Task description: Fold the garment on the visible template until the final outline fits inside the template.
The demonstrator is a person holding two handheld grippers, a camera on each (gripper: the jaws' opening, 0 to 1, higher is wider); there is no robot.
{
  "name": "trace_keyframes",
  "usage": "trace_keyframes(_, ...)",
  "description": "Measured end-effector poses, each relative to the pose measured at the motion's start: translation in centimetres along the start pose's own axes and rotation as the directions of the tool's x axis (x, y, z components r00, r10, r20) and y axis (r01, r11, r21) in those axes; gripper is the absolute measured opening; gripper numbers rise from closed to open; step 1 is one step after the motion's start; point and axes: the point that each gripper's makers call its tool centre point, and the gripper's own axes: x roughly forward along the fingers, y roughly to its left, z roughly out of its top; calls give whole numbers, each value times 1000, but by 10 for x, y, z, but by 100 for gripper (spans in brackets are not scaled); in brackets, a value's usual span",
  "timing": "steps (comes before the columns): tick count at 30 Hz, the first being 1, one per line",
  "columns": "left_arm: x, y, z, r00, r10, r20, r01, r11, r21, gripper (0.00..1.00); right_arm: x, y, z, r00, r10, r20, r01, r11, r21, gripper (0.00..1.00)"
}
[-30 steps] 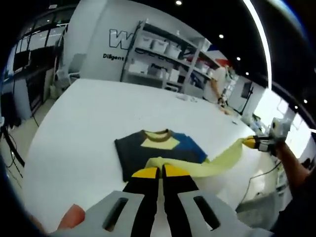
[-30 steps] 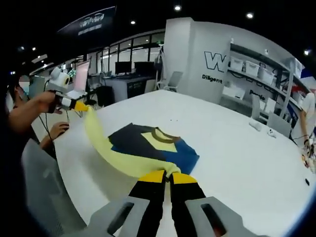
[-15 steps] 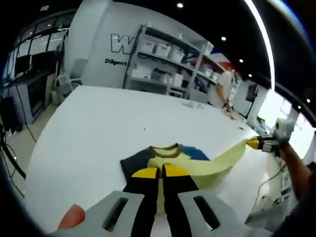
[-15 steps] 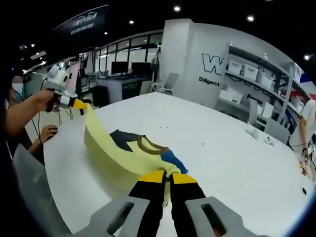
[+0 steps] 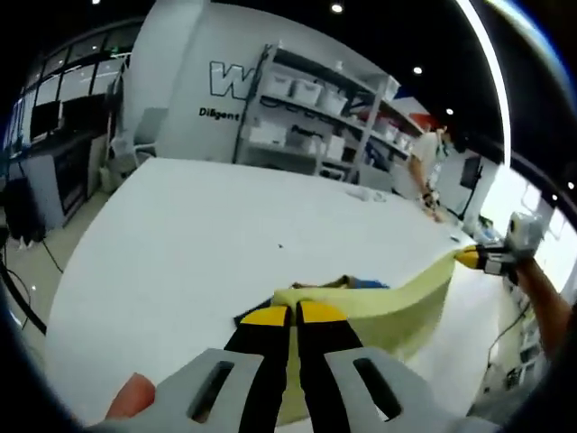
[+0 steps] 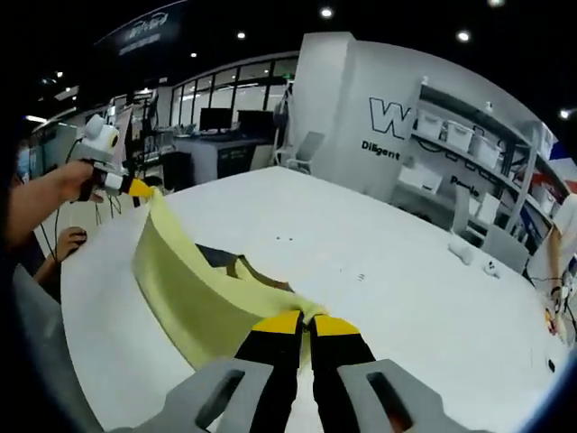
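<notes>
The garment (image 5: 379,307) shows a broad pale yellow face, with dark navy, a strip of blue and an olive-brown collar peeking past it. The table (image 5: 198,225) is plain white. Both grippers have black fingers (image 5: 261,347) tipped in bright yellow and light grey bodies.

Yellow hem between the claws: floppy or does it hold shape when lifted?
Likely floppy: the yellow hem sags in a curve between the left claw and the right claw. Probably light, since two edge pinches carry it. It drapes over the rest of the garment on the table.
</notes>
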Motion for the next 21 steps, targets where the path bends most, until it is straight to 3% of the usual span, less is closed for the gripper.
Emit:
trace_keyframes(11, 38, 22, 4, 1000, 27, -9, -27, 1000, -8, 0, 40, -22, 4, 1000, -11, -1, 11, 1000, -1, 0)
trace_keyframes(21, 77, 40, -3, 999, 44, -25, -45, 999, -22, 0, 82, -39, -15, 999, -30, -16, 30, 999, 33, 0)
